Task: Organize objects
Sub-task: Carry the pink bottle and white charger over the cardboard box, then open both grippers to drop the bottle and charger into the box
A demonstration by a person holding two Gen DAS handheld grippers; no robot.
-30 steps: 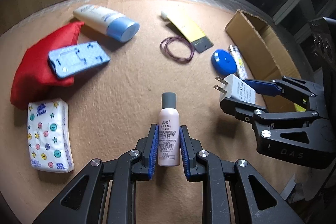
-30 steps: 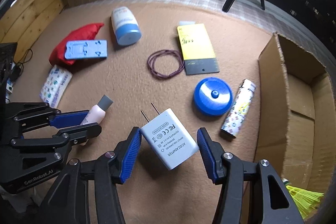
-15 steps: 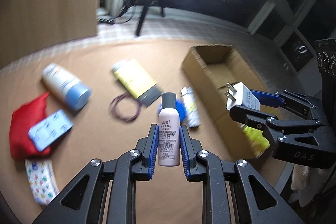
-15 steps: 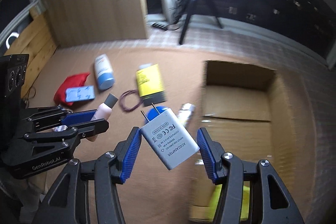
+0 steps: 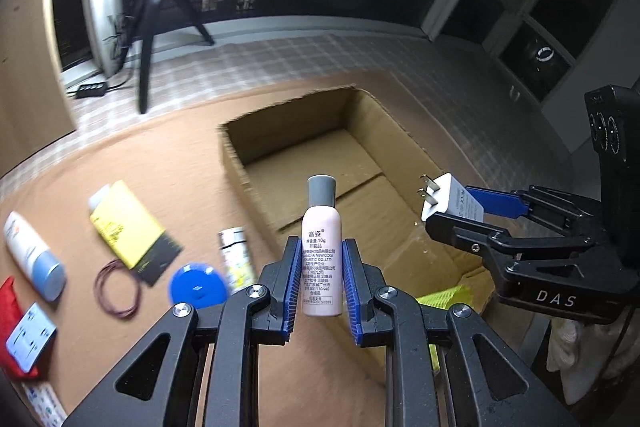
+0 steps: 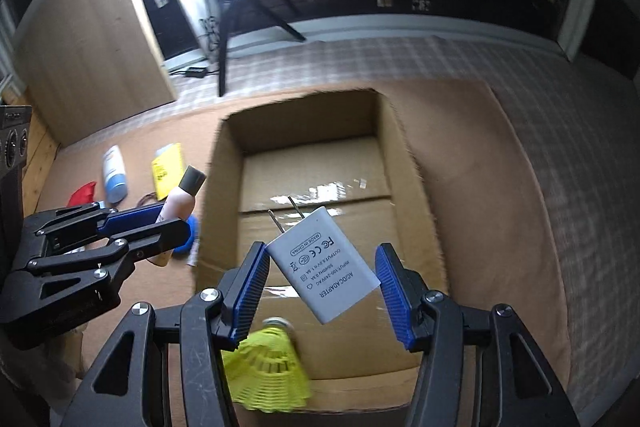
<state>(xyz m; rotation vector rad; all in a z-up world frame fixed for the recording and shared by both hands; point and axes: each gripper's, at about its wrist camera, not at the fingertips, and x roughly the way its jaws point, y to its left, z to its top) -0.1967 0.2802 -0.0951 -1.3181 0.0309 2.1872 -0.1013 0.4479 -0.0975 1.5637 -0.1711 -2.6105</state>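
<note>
At frame centre, the left gripper (image 5: 322, 283) clamps a pink bottle (image 5: 322, 259) and the right gripper (image 6: 322, 285) a white charger (image 6: 325, 269) above the open cardboard box (image 6: 308, 123).

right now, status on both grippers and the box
Left gripper shut on pink bottle. Right gripper shut on white adapter, over cardboard box. Yellow shuttlecock already in box; drop path otherwise clear.

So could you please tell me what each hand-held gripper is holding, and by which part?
The left hand-held gripper clamps the pink bottle around its lower body; the right hand-held gripper holds the white adapter cornerwise, prongs forward.
</note>
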